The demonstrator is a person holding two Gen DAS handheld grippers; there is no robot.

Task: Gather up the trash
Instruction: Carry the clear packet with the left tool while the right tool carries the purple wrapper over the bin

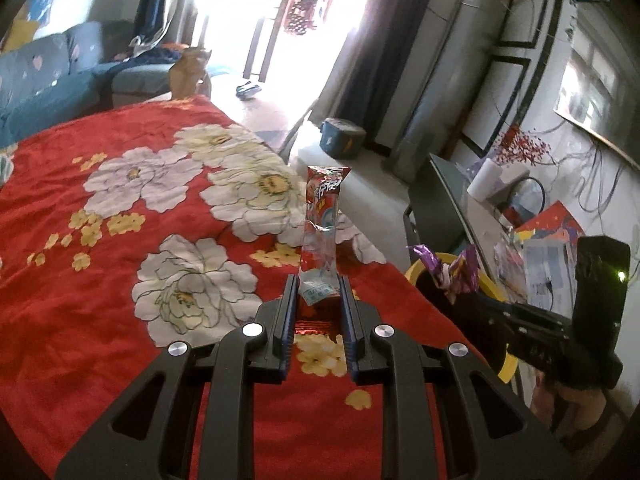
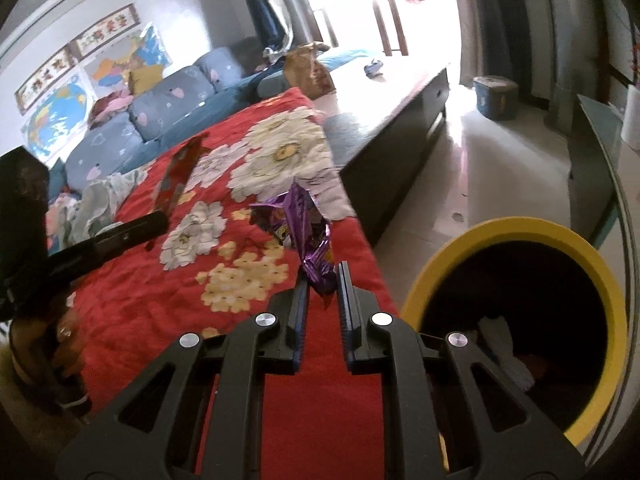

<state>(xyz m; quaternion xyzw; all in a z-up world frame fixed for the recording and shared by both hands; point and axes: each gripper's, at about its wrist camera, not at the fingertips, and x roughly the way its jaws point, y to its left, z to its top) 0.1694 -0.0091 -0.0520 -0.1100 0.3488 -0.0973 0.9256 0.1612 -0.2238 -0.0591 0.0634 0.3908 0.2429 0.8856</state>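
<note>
My left gripper (image 1: 319,286) is shut on a red and clear snack wrapper (image 1: 323,224), which stands up from its jaws above the red flowered blanket (image 1: 100,264). My right gripper (image 2: 323,280) is shut on a crumpled purple wrapper (image 2: 304,232), held above the blanket's edge (image 2: 152,320). To its right stands a yellow-rimmed bin (image 2: 524,232) with a dark inside and some white trash at the bottom. In the left wrist view the right gripper (image 1: 460,284) with the purple wrapper (image 1: 452,270) hangs over the bin's yellow rim (image 1: 416,270). The right wrist view shows the red wrapper (image 2: 180,176) in the left gripper (image 2: 150,226).
A blue sofa (image 2: 152,120) runs behind the blanket. A dark low cabinet (image 2: 400,140) and a glass-topped side table (image 2: 600,152) flank the tiled floor (image 2: 480,168). A blue stool (image 1: 342,138) stands near the curtains. A brown paper bag (image 2: 308,68) sits at the blanket's far end.
</note>
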